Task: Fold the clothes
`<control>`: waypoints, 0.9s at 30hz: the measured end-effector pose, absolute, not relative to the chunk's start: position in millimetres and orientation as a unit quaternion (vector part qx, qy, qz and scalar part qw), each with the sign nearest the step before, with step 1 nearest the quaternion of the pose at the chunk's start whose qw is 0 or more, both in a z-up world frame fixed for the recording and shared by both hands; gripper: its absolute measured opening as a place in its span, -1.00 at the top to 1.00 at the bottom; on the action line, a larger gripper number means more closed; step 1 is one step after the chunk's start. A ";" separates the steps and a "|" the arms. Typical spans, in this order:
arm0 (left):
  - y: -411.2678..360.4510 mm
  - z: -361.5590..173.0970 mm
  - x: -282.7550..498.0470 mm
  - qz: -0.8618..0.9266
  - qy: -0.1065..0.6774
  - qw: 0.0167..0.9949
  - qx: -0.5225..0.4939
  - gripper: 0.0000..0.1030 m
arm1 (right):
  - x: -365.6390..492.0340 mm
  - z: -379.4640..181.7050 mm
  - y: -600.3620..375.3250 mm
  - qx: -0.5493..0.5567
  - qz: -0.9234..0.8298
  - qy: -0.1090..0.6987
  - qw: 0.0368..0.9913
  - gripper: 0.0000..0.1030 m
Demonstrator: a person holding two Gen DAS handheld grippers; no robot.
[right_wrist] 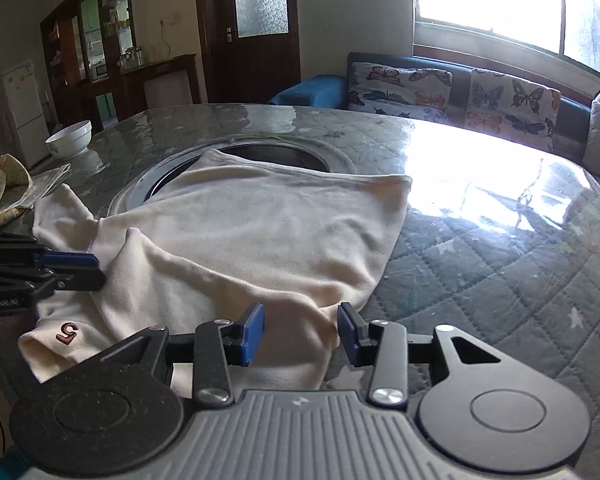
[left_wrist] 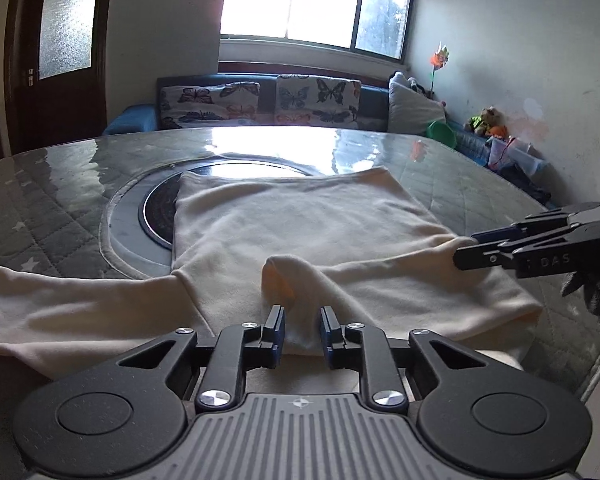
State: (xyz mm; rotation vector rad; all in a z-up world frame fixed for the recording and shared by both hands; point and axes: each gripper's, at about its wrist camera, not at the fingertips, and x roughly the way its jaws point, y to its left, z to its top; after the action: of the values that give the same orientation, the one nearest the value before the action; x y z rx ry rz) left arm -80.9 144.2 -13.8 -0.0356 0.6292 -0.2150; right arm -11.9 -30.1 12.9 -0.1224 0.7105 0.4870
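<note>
Cream long-sleeved cotton top (left_wrist: 300,220) spread on the grey quilted table (left_wrist: 52,208).
Left gripper (left_wrist: 302,320) narrow, right gripper (right_wrist: 302,330) wider; cloth lies between both, unpinched, at the near hem.

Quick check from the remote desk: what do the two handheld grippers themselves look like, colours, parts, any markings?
Both match: the left gripper and right gripper have matte black linkage arms, silver pivot screws, blue finger pads, round black side discs and a grey ribbed body. Pale "DAS" lettering shows on the right one in the left wrist view.

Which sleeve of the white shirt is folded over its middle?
The sleeve with the red 5 near its end; it lies across the shirt. The other sleeve stretches out sideways onto the table.
</note>
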 end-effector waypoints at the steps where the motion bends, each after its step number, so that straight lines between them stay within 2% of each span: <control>1: 145.3 -15.4 -80.3 -0.103 0.310 0.945 -0.020 0.63 | -12.7 12.3 -28.6 -0.062 0.236 0.343 0.907 0.20; 4: 150.9 -13.7 -83.4 -0.093 0.307 0.947 -0.032 0.91 | -13.3 10.7 -25.5 -0.072 0.236 0.341 0.907 0.16; 10: 161.3 -13.5 -96.8 -0.053 0.308 0.950 -0.025 0.95 | -10.2 3.3 -26.1 -0.083 0.224 0.350 0.906 0.13; 13: 162.1 -7.1 -97.5 -0.071 0.305 0.949 -0.030 0.86 | -12.3 6.2 -26.3 -0.083 0.223 0.341 0.909 0.05; 15: 156.5 -4.2 -93.3 -0.082 0.304 0.949 -0.023 0.59 | -13.7 9.4 -24.3 -0.084 0.225 0.333 0.912 0.04; 19: 148.6 -11.6 -82.3 -0.089 0.311 0.946 -0.009 0.54 | -18.8 14.9 -17.5 -0.094 0.238 0.322 0.912 -0.03; 22: 147.8 -15.8 -83.6 -0.094 0.307 0.947 -0.006 0.63 | -23.5 15.6 -10.6 -0.111 0.246 0.316 0.910 -0.07; 24: 148.0 -17.1 -86.6 -0.094 0.302 0.949 -0.004 0.86 | -24.0 15.6 -7.3 -0.117 0.249 0.316 0.908 -0.11; 27: 153.7 -13.6 -94.3 -0.084 0.294 0.952 -0.018 0.89 | -22.9 17.7 -0.1 -0.125 0.261 0.314 0.904 -0.11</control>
State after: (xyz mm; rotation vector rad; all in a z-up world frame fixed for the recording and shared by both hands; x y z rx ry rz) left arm -94.3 153.7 -13.6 -0.0369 0.5976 -0.1704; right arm -22.9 -0.1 17.7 -0.2582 0.6489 0.5388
